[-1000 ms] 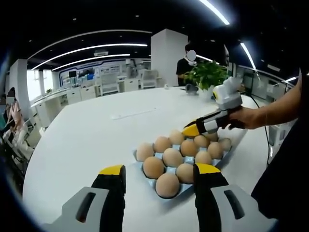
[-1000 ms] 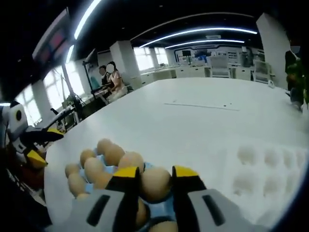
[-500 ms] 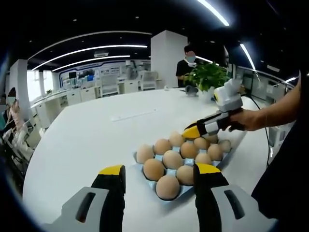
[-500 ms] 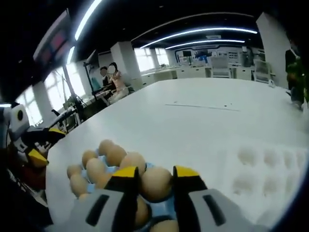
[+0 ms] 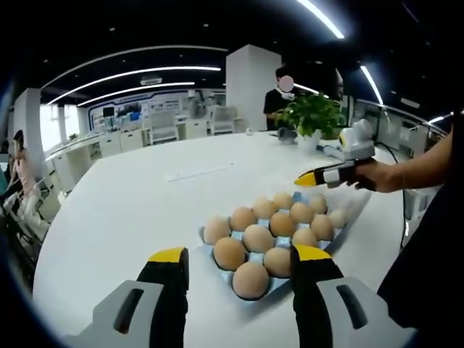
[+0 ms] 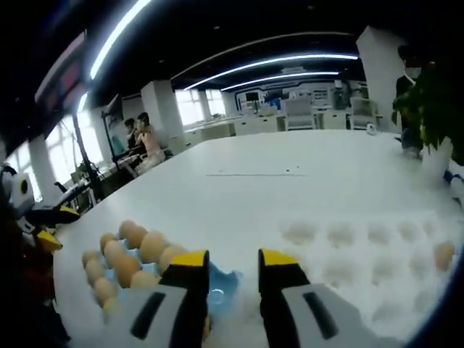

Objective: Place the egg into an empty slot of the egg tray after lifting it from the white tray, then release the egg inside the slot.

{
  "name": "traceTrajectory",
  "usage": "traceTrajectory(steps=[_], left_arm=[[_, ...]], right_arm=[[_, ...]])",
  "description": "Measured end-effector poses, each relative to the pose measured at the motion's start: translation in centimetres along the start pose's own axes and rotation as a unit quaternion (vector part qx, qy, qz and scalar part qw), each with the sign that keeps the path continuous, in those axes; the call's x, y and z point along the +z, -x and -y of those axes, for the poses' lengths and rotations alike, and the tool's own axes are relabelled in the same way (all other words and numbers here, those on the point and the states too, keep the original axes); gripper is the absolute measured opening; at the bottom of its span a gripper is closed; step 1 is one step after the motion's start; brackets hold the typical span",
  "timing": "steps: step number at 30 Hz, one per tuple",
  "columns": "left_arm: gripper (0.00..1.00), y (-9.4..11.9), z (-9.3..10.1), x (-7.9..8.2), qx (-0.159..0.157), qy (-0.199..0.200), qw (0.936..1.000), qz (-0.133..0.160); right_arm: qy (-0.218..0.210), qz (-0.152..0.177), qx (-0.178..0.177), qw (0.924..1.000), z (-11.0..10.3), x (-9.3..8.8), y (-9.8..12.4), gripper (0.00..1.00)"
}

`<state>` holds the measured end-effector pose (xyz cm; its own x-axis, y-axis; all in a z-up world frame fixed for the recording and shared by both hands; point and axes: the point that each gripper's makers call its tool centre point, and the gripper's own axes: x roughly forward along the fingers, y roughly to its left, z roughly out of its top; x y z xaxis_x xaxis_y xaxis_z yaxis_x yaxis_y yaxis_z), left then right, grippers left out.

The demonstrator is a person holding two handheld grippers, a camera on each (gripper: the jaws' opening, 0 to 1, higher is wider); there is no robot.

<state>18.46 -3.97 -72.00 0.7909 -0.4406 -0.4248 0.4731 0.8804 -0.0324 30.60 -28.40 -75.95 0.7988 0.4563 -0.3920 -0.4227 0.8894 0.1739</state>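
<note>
Eleven eggs: smooth brown ovals in blue tray.
White tray: dimpled, one egg.
Left gripper: parted, empty.
Right gripper: parted, empty.

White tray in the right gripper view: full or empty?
Nearly empty: the white tray shows rows of bare dimples, with one egg near its right edge.

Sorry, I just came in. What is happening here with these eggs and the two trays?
A person holds a gripper in each hand over a white table. The right gripper hangs between the blue egg tray and the white tray, jaws apart and empty. One egg lies in the white tray. The left gripper waits open by the blue tray.
</note>
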Motion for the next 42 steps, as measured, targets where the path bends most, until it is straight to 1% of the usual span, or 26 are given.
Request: traceTrajectory(steps=[2,3,4,5,7,8,9,10,12,14,16,17,18,20,21,23,25,29,32,35,37,39,42], left_arm=[[0.57,-0.1,0.1,0.0,-0.002,0.0,1.0,0.0],[0.57,-0.1,0.2,0.0,-0.002,0.0,1.0,-0.001],[0.57,-0.1,0.2,0.0,-0.002,0.0,1.0,-0.001],[0.57,-0.1,0.3,0.0,-0.003,0.0,1.0,0.0],[0.57,-0.2,0.3,0.0,-0.002,0.0,1.0,-0.001],[0.57,-0.2,0.3,-0.1,-0.002,-0.001,1.0,-0.003],[0.57,-0.2,0.3,-0.1,-0.002,-0.001,1.0,-0.003],[0.57,-0.2,0.3,-0.1,-0.002,-0.001,1.0,-0.003],[0.57,-0.2,0.2,0.0,0.0,-0.002,1.0,-0.003],[0.57,-0.1,0.2,0.0,0.001,-0.001,1.0,-0.004],[0.57,-0.1,0.1,0.0,0.003,-0.003,1.0,-0.005],[0.57,-0.1,0.1,0.0,0.003,-0.003,1.0,-0.005],[0.57,-0.1,0.1,0.0,0.004,-0.003,1.0,-0.006],[0.57,-0.1,0.1,0.0,0.004,-0.004,1.0,-0.007],[0.57,-0.1,0.1,0.0,0.005,-0.004,1.0,-0.008],[0.57,-0.1,0.2,0.0,0.004,-0.004,0.9999,-0.009],[0.57,-0.1,0.2,0.0,0.005,-0.006,0.9999,-0.009],[0.56,0.0,0.2,0.1,0.008,-0.006,0.9999,-0.009],[0.56,0.0,0.2,0.1,0.009,-0.007,0.9999,-0.011],[0.56,0.0,0.2,0.1,0.01,-0.007,0.9998,-0.012],[0.56,0.0,0.2,0.1,0.009,-0.007,0.9998,-0.013],[0.56,0.0,0.2,0.1,0.01,-0.007,0.9998,-0.012],[0.56,-0.2,0.3,0.2,0.008,-0.007,0.9999,-0.013]], right_arm=[[0.004,0.002,-0.028,0.9996,1.8,0.1,0.6,0.26],[0.004,0.005,-0.032,0.9995,2.3,0.1,0.9,0.26],[0.002,0.007,-0.044,0.999,3.2,0.2,1.3,0.26],[0.006,0.011,-0.065,0.9978,4.5,0.3,1.7,0.26],[0.013,0.012,-0.081,0.9966,5.9,0.3,2.3,0.26],[0.013,0.02,-0.099,0.9948,7.1,0.6,2.8,0.26],[0.013,0.025,-0.109,0.9937,7.9,0.7,3.3,0.26],[0.015,0.028,-0.131,0.9909,8.9,0.9,4.0,0.26],[0.022,0.036,-0.157,0.9867,10.6,1.3,4.9,0.26],[0.012,0.039,-0.186,0.9817,12.5,1.3,5.8,0.26],[-0.011,0.066,-0.233,0.9702,15.7,1.9,7.5,0.26],[-0.015,0.07,-0.246,0.9667,16.5,1.9,8.0,0.26],[-0.022,0.073,-0.271,0.9596,17.8,1.8,9.0,0.26],[-0.024,0.077,-0.28,0.9566,18.7,1.8,9.6,0.26],[-0.02,0.069,-0.287,0.9552,19.3,1.4,9.8,0.26],[-0.019,0.059,-0.291,0.9547,19.8,0.9,9.8,0.26],[-0.008,0.047,-0.303,0.9518,20.5,0.3,9.9,0.26],[-0.02,0.038,-0.316,0.9477,21.5,-0.6,10.0,0.26],[-0.028,0.036,-0.312,0.949,21.6,-0.7,9.6,0.26],[-0.02,0.028,-0.305,0.9518,21.2,-1.0,9.0,0.27],[-0.015,0.032,-0.306,0.9515,21.2,-0.9,9.1,0.27],[-0.026,0.037,-0.3,0.9529,21.5,-1.0,9.1,0.27],[-0.019,0.038,-0.291,0.9558,21.5,-0.9,9.0,0.26]])
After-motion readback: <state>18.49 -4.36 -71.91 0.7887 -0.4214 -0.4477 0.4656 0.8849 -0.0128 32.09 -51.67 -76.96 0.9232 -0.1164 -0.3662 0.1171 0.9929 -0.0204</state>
